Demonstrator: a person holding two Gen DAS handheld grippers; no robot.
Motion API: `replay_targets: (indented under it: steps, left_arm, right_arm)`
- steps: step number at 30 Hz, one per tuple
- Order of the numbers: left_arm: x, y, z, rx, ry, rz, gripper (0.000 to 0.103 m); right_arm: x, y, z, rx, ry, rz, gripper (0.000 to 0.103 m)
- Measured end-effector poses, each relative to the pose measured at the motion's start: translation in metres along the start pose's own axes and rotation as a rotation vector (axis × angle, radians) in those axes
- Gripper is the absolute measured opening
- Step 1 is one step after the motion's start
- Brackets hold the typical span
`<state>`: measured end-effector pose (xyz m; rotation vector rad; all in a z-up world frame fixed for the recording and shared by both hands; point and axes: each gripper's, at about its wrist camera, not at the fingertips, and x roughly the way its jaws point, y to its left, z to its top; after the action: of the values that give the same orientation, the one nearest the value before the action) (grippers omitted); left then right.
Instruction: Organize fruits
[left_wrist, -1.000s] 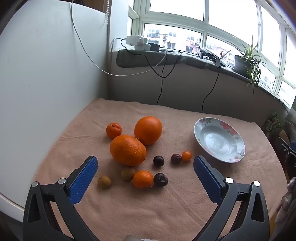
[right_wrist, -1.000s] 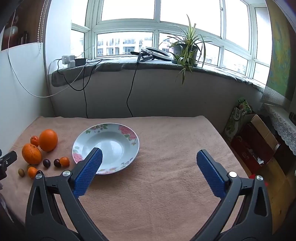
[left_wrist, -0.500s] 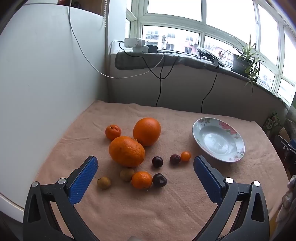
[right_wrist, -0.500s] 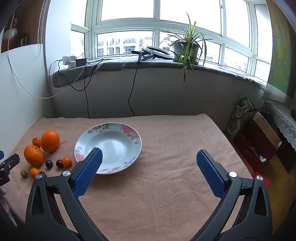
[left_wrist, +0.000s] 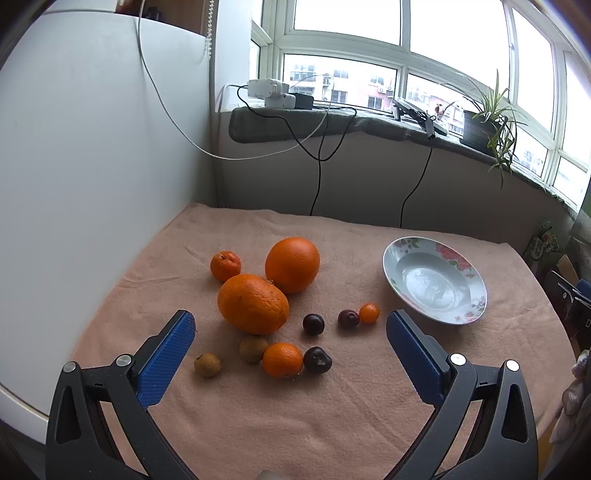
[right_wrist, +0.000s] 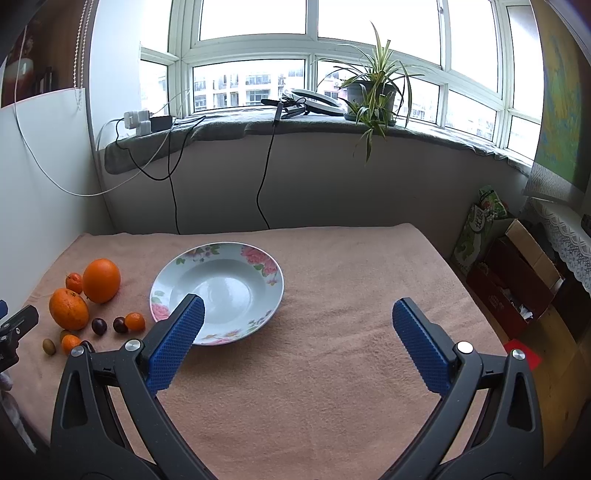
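Your left tool (left_wrist: 290, 343) hangs with its jaws spread wide and empty above the cluster of fruit on the left side of the counter (left_wrist: 332, 424). Your right tool (right_wrist: 297, 326) is just as wide apart, holding nothing, with its left pad in front of the near rim of the flowered plate (right_wrist: 273, 291).

None of the 9 fruits is on the plate yet; they all sit on the pink cloth well left of it. The 2 big oranges touch each other: the bumpy one (left_wrist: 253, 304) in front, the smooth one (left_wrist: 292, 264) behind. Close on either and the other may roll.

The small pieces are the bigger worry. The small orange (left_wrist: 282, 359) sits against a dark plum (left_wrist: 317, 360) and just beside a brown fruit (left_wrist: 253, 349), so a wide descent could shove the neighbours or catch 2 at once. Round plums can squirt out from hard pads. The plate is shallow, so a dropped fruit may roll over its rim.
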<state>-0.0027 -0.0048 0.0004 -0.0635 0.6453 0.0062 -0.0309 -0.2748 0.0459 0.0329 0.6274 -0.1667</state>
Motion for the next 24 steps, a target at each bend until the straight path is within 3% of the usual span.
replay_targets:
  steps: [24]
  left_arm:
    - [-0.0011,0.0017,0.0002,-0.004,-0.007,0.002,0.103]
  right_arm:
    - [0.0015,0.0012,-0.0008,0.0,0.004,-0.003,0.103]
